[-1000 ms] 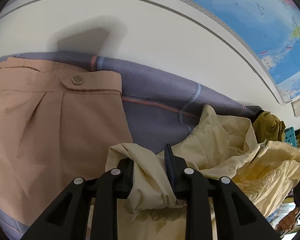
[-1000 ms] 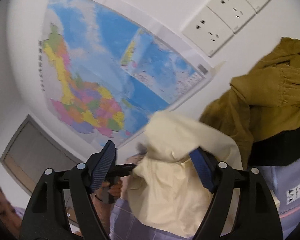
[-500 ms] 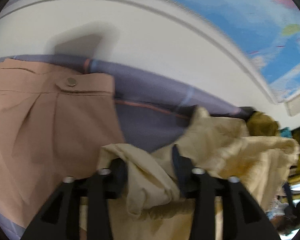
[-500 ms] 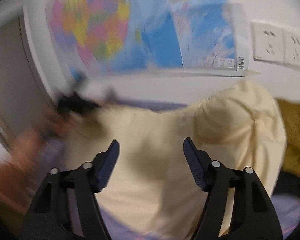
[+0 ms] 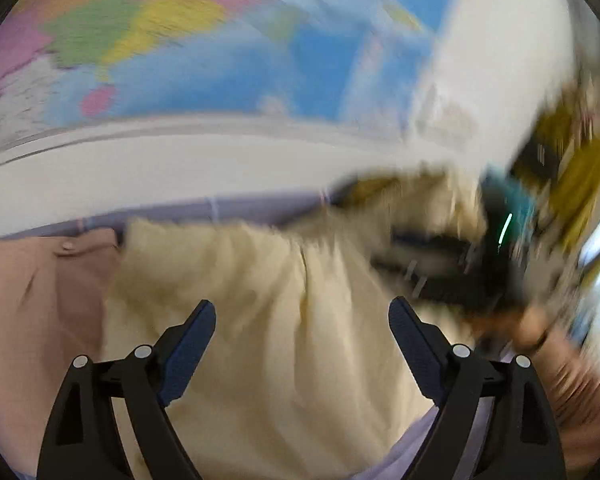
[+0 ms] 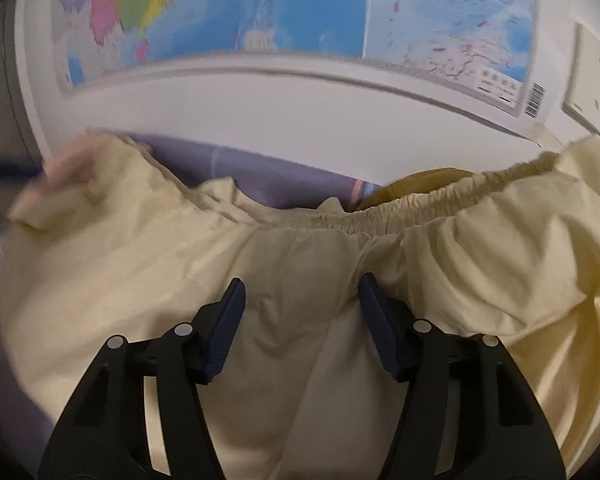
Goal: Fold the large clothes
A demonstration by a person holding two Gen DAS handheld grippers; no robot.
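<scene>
A large cream-yellow garment (image 6: 292, 280) with an elastic waistband (image 6: 440, 204) lies spread on a purple sheet (image 6: 260, 172) against the wall. My right gripper (image 6: 300, 300) is open just above the cloth, below the waistband. In the blurred left wrist view the same cream garment (image 5: 268, 300) lies under my left gripper (image 5: 300, 320), which is wide open and empty. The other gripper (image 5: 452, 264) and the hand holding it show blurred at the right.
A folded pink-tan garment (image 5: 36, 300) lies to the left of the cream one. An olive-mustard garment (image 6: 420, 180) sits behind the waistband. A coloured wall map (image 6: 260, 12) and a white socket plate (image 6: 592, 76) are on the wall.
Both grippers have let go of the cream garment and opened. The garment has dropped and spread flat on the sheet. Both cameras swung quickly; the left is still moving.
</scene>
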